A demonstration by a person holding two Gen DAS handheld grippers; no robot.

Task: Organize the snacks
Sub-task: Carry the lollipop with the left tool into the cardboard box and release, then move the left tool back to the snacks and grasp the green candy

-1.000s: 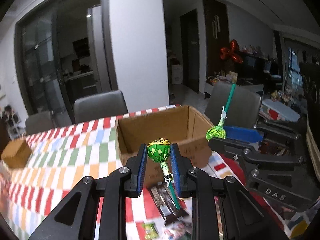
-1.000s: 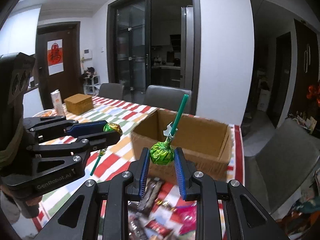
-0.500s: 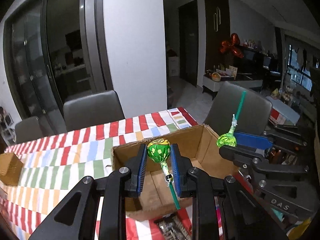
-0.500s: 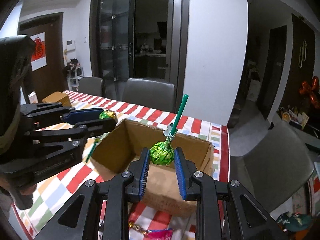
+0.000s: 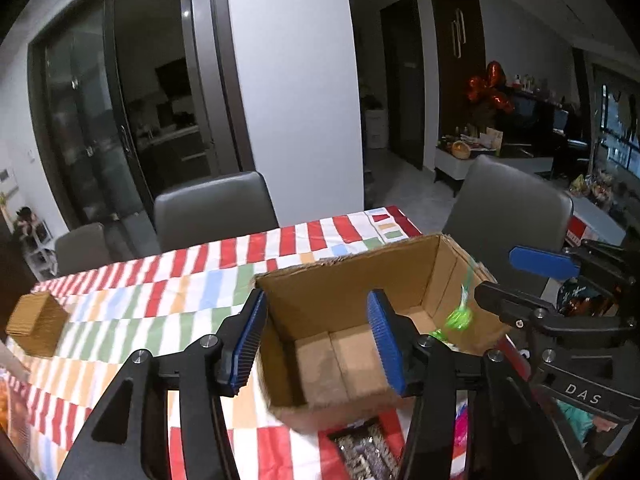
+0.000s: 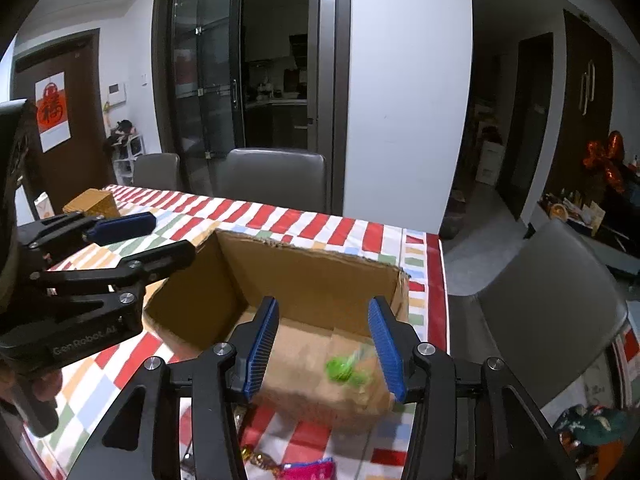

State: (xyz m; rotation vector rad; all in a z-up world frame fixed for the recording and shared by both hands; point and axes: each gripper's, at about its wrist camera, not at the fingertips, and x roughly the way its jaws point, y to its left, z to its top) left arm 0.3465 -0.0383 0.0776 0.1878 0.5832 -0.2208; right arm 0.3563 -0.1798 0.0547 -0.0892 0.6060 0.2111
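Note:
An open cardboard box [image 5: 348, 280] [image 6: 320, 280] stands on the striped tablecloth, right under both grippers. My left gripper [image 5: 316, 344] hangs over the box's near left part, its jaws opening with nothing between them. To its right, my right gripper [image 5: 500, 276] is apart too. A blurred green lollipop [image 5: 460, 316] is dropping into the box below it. In the right wrist view my right gripper [image 6: 323, 344] is opening, and the blurred green lollipop [image 6: 344, 368] sits low in the box, free of the pads. My left gripper [image 6: 168, 236] shows at the left.
A small brown box [image 5: 34, 324] [image 6: 92, 202] sits at the table's far left. Grey chairs [image 5: 212, 208] [image 6: 552, 300] ring the table. Wrapped snacks [image 5: 360, 452] [image 6: 308, 470] lie in front of the cardboard box. A person's hand [image 6: 36, 388] holds the left gripper.
Both grippers travelled forward over the box, then opened. Each let go of its green lollipop; one is seen falling into the box.

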